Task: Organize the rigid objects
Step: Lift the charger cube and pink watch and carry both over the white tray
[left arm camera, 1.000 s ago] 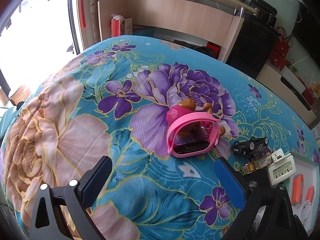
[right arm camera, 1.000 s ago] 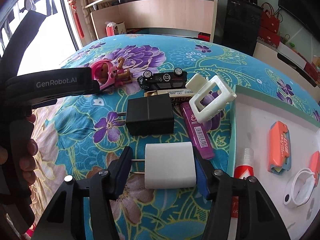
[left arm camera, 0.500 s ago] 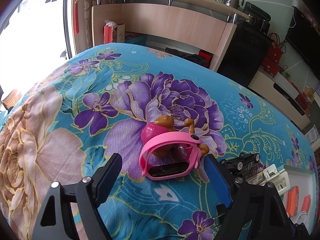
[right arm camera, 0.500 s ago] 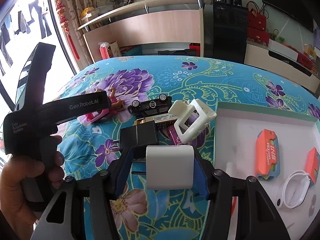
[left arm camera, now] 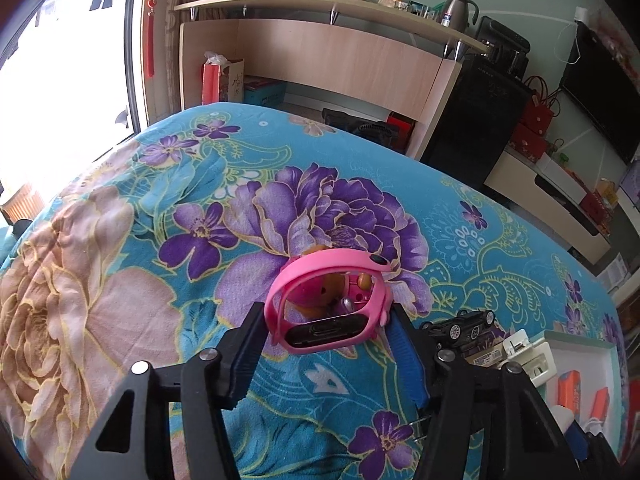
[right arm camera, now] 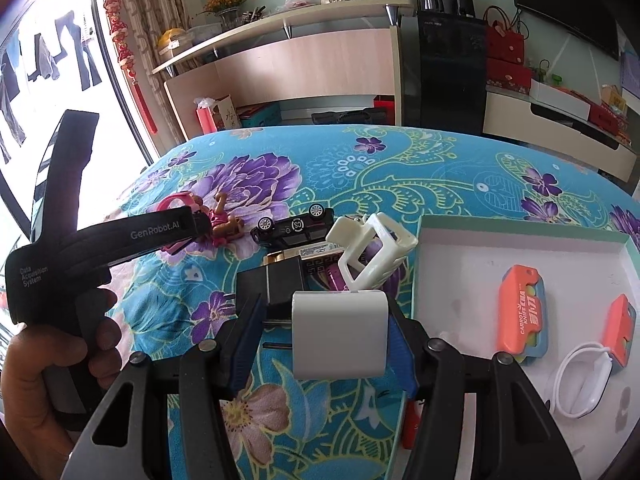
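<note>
My left gripper (left arm camera: 326, 340) is shut on a pink watch (left arm camera: 328, 300), its jaws pressing the strap's two sides; a brown toy figure (left arm camera: 330, 286) lies behind it. My right gripper (right arm camera: 326, 332) is shut on a white charger block (right arm camera: 340, 334) and holds it above the floral cloth. The left gripper also shows in the right wrist view (right arm camera: 188, 226), at the pink watch (right arm camera: 176, 202). A white tray (right arm camera: 480, 256) lies to the right, holding two orange cases (right arm camera: 522, 314) and a white cable (right arm camera: 582, 384).
On the cloth between the grippers lie a black charger (right arm camera: 276, 284), a black toy car (right arm camera: 294, 226), a white plastic frame (right arm camera: 372, 256), a gold-trimmed box (right arm camera: 316, 250) and a purple lighter (right arm camera: 334, 280). A wooden shelf unit (left arm camera: 340, 60) and black cabinet stand behind.
My left gripper moved forward to the pink watch and shut on it. My right gripper lifted the white charger off the cloth and drew back, toward the tray side.
</note>
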A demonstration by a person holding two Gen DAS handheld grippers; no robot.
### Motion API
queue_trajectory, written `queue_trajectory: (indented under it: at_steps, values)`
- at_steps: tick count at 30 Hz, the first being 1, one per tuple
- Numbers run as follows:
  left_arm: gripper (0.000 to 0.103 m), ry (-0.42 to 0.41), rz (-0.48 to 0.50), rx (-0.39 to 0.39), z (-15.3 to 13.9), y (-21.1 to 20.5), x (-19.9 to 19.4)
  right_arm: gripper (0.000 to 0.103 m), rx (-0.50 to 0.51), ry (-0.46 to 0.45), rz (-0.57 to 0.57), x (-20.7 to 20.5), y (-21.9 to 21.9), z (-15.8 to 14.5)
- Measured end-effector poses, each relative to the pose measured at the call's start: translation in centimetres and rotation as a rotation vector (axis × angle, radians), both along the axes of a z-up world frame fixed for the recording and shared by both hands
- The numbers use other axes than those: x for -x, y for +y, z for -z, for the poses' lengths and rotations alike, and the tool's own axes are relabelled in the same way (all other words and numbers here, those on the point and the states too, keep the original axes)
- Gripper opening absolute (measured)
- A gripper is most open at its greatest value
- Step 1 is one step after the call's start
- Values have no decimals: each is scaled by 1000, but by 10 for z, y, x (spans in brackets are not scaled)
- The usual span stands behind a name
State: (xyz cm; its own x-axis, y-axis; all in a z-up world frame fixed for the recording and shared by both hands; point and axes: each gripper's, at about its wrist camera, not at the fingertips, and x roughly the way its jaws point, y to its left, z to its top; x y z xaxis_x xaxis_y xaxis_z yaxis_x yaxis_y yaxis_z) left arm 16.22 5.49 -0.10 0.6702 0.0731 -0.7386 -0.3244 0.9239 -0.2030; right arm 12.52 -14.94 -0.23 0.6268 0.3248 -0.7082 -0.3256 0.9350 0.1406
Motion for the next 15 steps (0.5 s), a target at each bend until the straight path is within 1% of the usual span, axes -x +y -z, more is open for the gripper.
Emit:
queue_trajectory:
  at_steps: [3,7,11,15]
  values:
    - [63,-47,13,-30,-17,-7,7,59,-13,-22,20,1,-6,-7]
    - [63,-89,42,-31,-32,-19,13,59,-34,-48,59,3,-20,-16]
    - [63,-117,113,-45,-43,-45,15,59,-51,-76,130,3,-44,-25]
    - [63,-140,200,-75,-50,-80,18,59,-39,-88,237,0,-77,-29]
